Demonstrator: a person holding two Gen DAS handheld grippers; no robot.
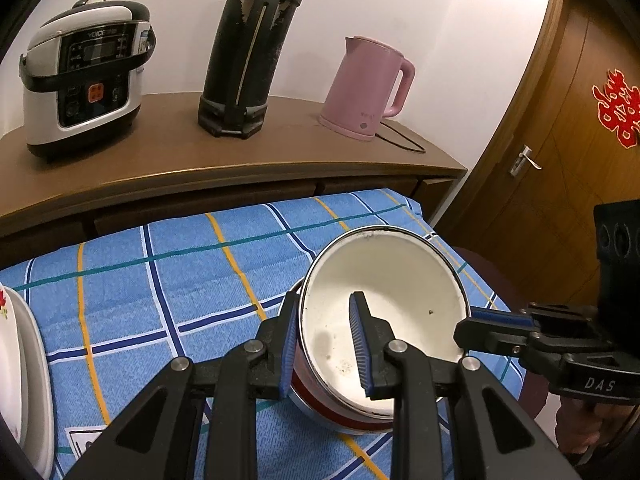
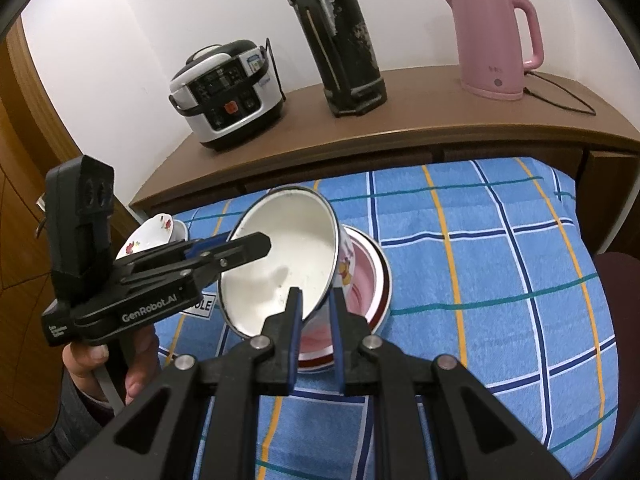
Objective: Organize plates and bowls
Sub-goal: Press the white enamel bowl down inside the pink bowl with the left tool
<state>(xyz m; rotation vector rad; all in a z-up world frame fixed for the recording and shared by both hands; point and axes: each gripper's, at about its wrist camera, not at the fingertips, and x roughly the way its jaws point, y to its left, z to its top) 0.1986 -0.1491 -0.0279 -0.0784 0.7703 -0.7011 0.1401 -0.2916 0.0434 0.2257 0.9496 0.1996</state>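
Note:
A white enamel bowl (image 1: 396,276) with a cartoon print on its outer wall (image 2: 280,256) is tilted above a red-rimmed pink bowl (image 2: 370,276) on the blue checked cloth. My left gripper (image 1: 324,344) is shut on the white bowl's near rim, one finger inside and one outside. My right gripper (image 2: 316,312) is shut on the opposite rim in the same way. In the left wrist view the right gripper (image 1: 492,324) reaches in from the right. In the right wrist view the left gripper (image 2: 244,248) reaches in from the left. The red bowl (image 1: 336,400) shows under the white one.
White floral plates lie at the cloth's left edge (image 1: 16,368) (image 2: 150,234). Behind on a wooden cabinet (image 1: 224,148) stand a rice cooker (image 1: 84,76), a black thermos (image 1: 248,52) and a pink kettle (image 1: 368,88). A wooden door (image 1: 560,128) is at right.

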